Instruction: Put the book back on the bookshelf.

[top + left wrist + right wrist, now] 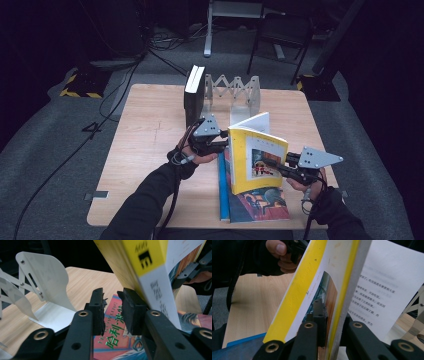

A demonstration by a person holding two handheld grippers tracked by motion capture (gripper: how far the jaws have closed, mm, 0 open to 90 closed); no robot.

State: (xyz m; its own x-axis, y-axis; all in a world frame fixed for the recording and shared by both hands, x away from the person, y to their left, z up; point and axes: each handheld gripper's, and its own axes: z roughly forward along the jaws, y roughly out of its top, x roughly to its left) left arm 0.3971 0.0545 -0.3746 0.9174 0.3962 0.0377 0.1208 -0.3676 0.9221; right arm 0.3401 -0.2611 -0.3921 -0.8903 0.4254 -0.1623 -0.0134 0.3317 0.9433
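**Yellow book held upright between two grippers, over a flat-lying book**

Nearest the person, in the high view: a colourful flat book (255,202) with a blue spine lies at the table's (150,140) near edge, directly under the raised item. Both sleeved forearms enter from the bottom.

Item in hand: yellow book (257,160), standing upright above the flat book, front cover towards the person, pages fanning slightly at the far side.

Right gripper (280,169): at the book's right edge. In the right gripper view its jaws are clamped on the front cover (322,305), one jaw before the cover, one behind it; printed pages (374,290) show beyond.

Left gripper (220,145): at the book's spine side. In the left gripper view its jaws stand apart with nothing between them; the right jaw rests against, or just beside, the yellow book's spine (150,272), and the flat book's cover shows through the gap.

Farther off: a black book (194,95) standing upright, just beside a white accordion-style book rack (235,92) near the table's far edge. Floor, cables and chair legs beyond.
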